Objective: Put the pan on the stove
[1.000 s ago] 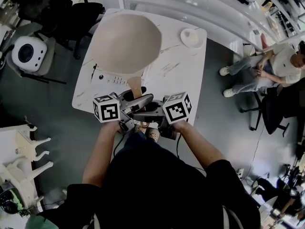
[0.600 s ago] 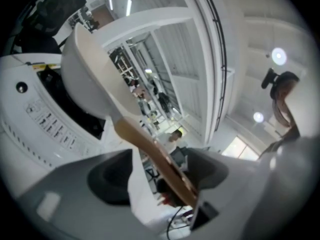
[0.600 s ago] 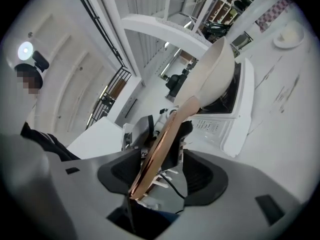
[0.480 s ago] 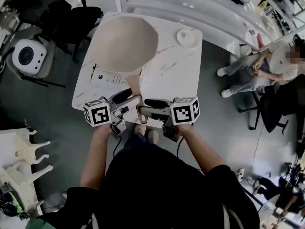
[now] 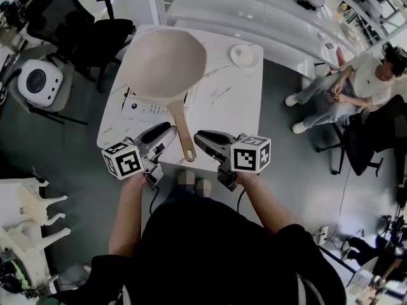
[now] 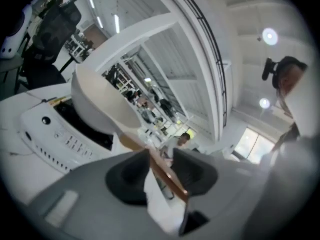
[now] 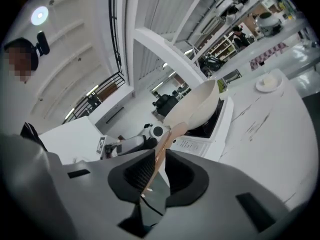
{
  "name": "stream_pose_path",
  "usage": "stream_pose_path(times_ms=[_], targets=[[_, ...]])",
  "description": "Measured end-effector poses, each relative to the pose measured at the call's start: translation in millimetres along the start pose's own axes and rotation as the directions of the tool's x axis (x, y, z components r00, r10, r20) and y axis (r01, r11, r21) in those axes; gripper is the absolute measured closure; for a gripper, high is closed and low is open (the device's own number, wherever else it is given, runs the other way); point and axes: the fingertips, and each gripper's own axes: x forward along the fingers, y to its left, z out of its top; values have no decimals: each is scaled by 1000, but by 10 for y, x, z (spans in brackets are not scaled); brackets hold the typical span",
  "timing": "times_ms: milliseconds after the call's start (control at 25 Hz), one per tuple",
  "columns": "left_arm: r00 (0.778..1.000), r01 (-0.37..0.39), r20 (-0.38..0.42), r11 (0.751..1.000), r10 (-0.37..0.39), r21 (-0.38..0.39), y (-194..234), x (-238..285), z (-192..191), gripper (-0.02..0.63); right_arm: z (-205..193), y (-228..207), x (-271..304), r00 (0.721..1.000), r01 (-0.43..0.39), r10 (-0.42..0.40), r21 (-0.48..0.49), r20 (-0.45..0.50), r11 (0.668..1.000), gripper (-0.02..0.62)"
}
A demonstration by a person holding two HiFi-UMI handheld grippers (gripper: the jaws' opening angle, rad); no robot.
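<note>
A beige pan (image 5: 164,62) rests on the white stove (image 5: 143,107) at the table's left. Its wooden handle (image 5: 180,129) points back toward me. My left gripper (image 5: 159,135) is just left of the handle and my right gripper (image 5: 205,138) just right of it, both clear of it. Both sets of jaws are closing with nothing pressed between the pads. In the left gripper view the handle (image 6: 160,169) crosses in front of the gripper (image 6: 160,176), with the pan (image 6: 97,104) beyond. In the right gripper view the handle (image 7: 162,149) stands ahead of the gripper (image 7: 157,176).
A small white dish (image 5: 245,54) sits at the far right corner of the marbled table (image 5: 229,100). A black office chair (image 5: 82,24) and a round white appliance (image 5: 38,78) stand to the left. A seated person (image 5: 343,88) is at the right.
Both grippers have drawn apart and back from the handle, which now lies free between them. The pan has settled on the stove.
</note>
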Motion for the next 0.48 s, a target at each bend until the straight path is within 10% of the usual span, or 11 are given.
stream_pose_path(times_ms=[240, 480], targets=[[989, -149, 27, 974, 147, 170, -80, -94, 237, 597, 222, -32, -238, 970, 213, -193, -136, 146, 968, 565], [970, -244, 113, 887, 217, 391, -353, -66, 491, 598, 515, -37, -752, 850, 478, -386, -216, 358, 851, 571]])
